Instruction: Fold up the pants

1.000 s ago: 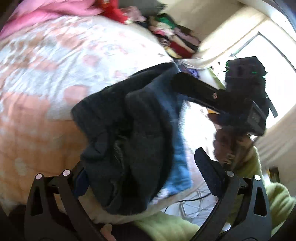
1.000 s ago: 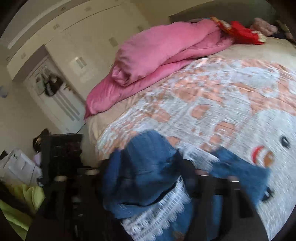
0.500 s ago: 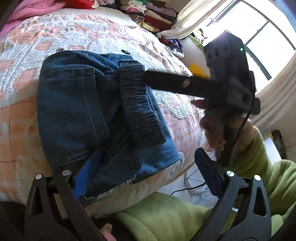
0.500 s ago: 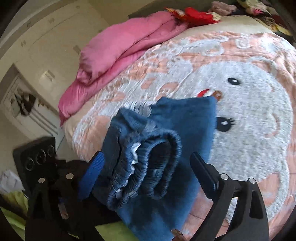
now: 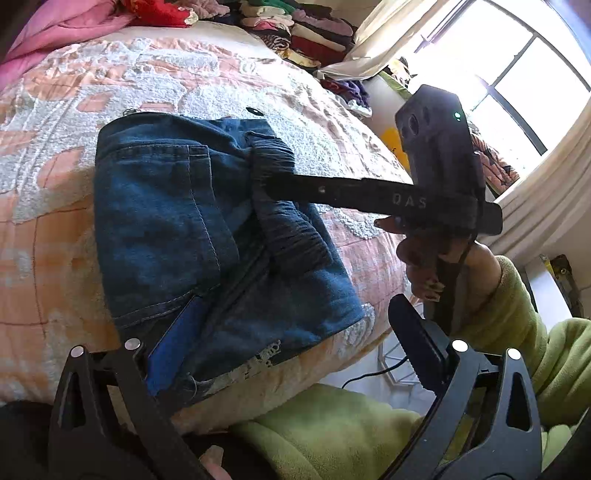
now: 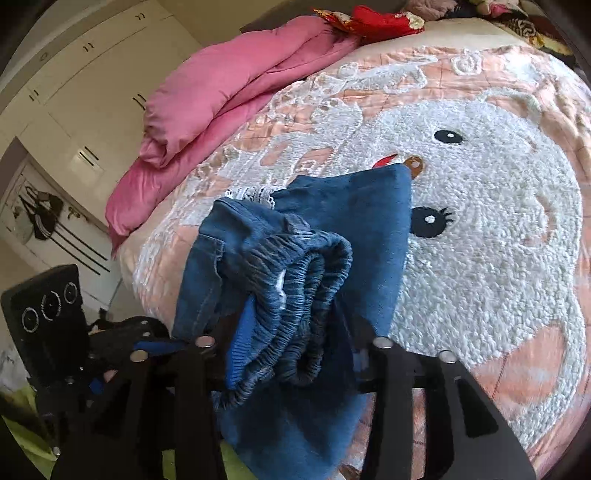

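Observation:
Blue denim pants lie folded on the pink and white bedspread, near its front edge. Their gathered elastic waistband is bunched between the jaws of my right gripper. Those jaws are closing, and the pads touch the bundle on both sides. In the left wrist view the right gripper reaches in from the right across the waistband. My left gripper stands wide open at the pants' near edge. Its blue-padded left finger lies against the denim.
A pink duvet and red cloth lie at the far side of the bed. Stacked clothes sit beside a bright window. White wardrobe doors stand beyond the bed. A person's green sleeve is at the bed's edge.
The pants, bunched and blurred in the air a second ago, now lie folded on the bed. Both grippers have come down, and the right jaws have narrowed around the waistband.

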Demonstrator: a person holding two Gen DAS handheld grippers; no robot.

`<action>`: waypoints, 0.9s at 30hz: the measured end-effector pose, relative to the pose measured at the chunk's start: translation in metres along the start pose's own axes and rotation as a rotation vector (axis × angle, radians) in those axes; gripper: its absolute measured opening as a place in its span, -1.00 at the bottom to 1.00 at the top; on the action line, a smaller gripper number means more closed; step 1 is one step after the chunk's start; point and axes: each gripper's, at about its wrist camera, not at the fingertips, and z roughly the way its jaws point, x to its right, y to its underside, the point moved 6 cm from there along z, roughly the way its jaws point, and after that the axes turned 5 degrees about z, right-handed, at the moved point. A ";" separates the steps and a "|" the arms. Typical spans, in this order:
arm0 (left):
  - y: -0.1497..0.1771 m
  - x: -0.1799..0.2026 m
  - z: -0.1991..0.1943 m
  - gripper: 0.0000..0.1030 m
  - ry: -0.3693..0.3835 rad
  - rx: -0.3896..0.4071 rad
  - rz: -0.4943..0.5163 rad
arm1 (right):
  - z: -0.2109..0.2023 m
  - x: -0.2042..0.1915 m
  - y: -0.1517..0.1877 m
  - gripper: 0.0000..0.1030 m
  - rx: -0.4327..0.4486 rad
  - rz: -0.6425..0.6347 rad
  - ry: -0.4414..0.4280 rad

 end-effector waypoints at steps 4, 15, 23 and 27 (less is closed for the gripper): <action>0.001 0.001 -0.003 0.81 -0.017 0.001 0.005 | -0.010 -0.004 0.003 0.24 0.020 -0.012 0.026; -0.005 0.002 -0.017 0.81 -0.091 0.037 0.024 | -0.047 -0.020 -0.004 0.74 0.114 -0.071 0.102; -0.008 -0.001 -0.027 0.81 -0.159 0.053 0.028 | -0.063 -0.028 -0.005 0.88 0.152 -0.106 0.154; -0.010 -0.004 -0.034 0.81 -0.206 0.067 0.037 | -0.071 -0.028 -0.004 0.88 0.172 -0.112 0.175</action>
